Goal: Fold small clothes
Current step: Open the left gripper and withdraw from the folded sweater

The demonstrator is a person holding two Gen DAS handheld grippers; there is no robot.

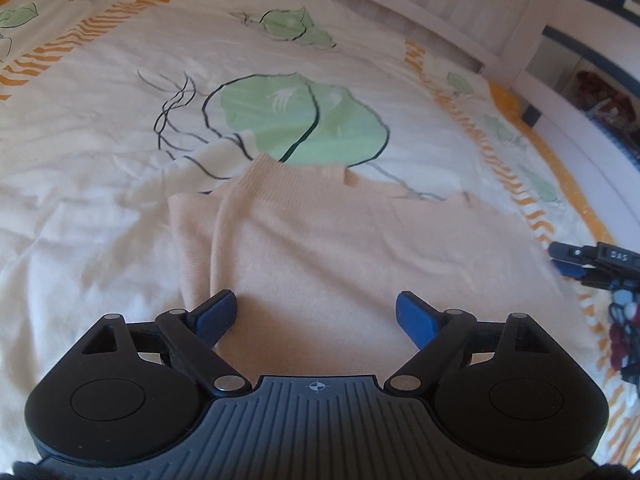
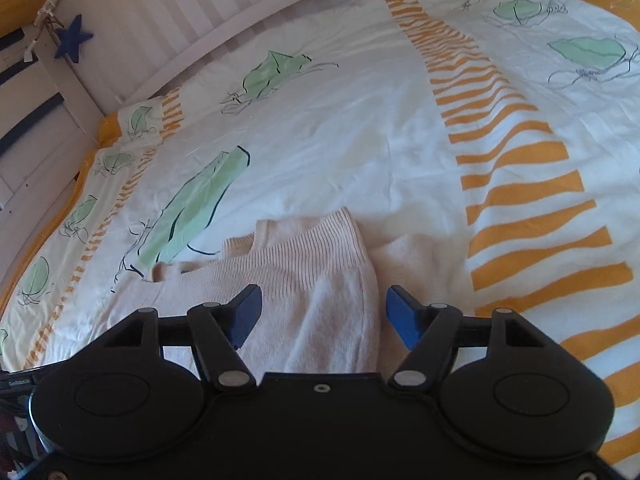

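A small peach knitted sweater (image 1: 320, 240) lies flat on the bed, its ribbed hem (image 1: 296, 184) at the far side and one side folded over. My left gripper (image 1: 316, 316) hovers over its near part, open, with nothing pinched between its blue pads. In the right wrist view the same sweater (image 2: 312, 292) shows a folded ribbed band (image 2: 320, 240). My right gripper (image 2: 324, 312) stands open above that fold, with the fabric below the fingers, not gripped. The right gripper's tip (image 1: 576, 260) also shows at the right edge of the left wrist view.
The white duvet (image 1: 120, 120) with green leaf prints and orange stripes (image 2: 520, 200) covers the whole bed. A white slatted headboard (image 2: 160, 20) with a blue star (image 2: 72, 42) runs along the far side. The bed's edge and dark items (image 1: 624, 340) lie to the right.
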